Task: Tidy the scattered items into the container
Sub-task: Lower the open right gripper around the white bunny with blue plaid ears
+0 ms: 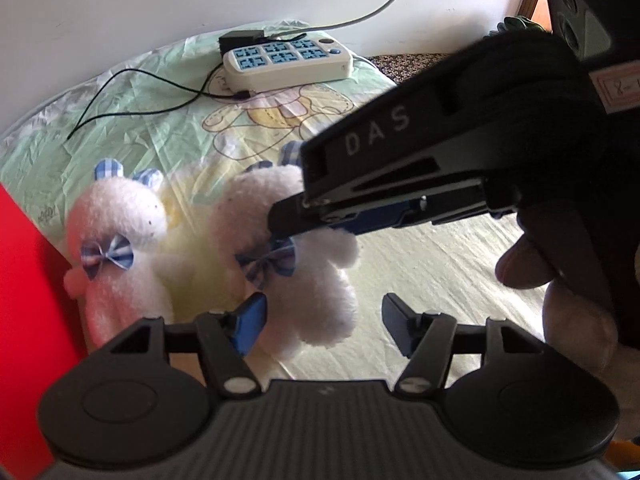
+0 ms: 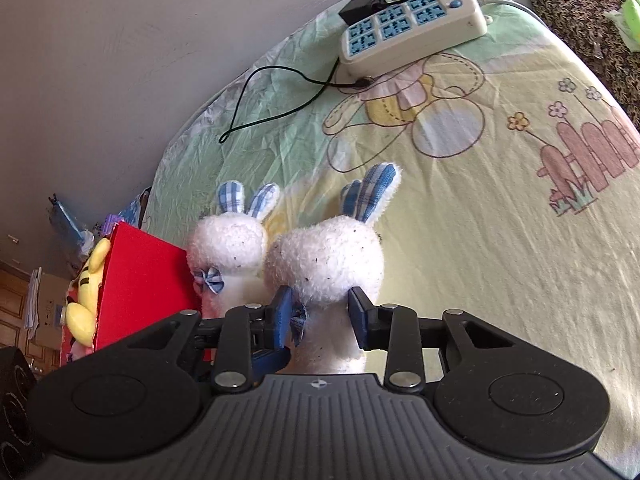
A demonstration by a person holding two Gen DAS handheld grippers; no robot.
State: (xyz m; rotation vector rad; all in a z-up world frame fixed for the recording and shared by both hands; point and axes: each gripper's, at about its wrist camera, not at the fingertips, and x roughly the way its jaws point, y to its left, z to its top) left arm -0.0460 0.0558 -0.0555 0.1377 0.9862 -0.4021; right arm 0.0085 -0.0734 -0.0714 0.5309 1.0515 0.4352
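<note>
Two white plush rabbits with blue checked ears and bows lie side by side on the bed sheet. The left rabbit (image 1: 116, 232) (image 2: 228, 252) rests against the red container (image 1: 24, 280) (image 2: 144, 280). My right gripper (image 2: 322, 316) (image 1: 292, 220) is shut on the right rabbit (image 2: 328, 264) (image 1: 260, 208), its blue pads pressing in at the neck just below the head. My left gripper (image 1: 322, 326) stands open low over that same rabbit's legs. One pad is beside the fur and the other is clear of it.
A yellow plush toy (image 2: 88, 280) sits in the red container. A white power strip (image 1: 288, 60) (image 2: 412, 36) with a black cable (image 1: 140, 92) lies near the wall at the back. A hand (image 1: 528, 256) holds the right gripper. A dark patterned cushion (image 2: 580, 20) lies beyond the sheet.
</note>
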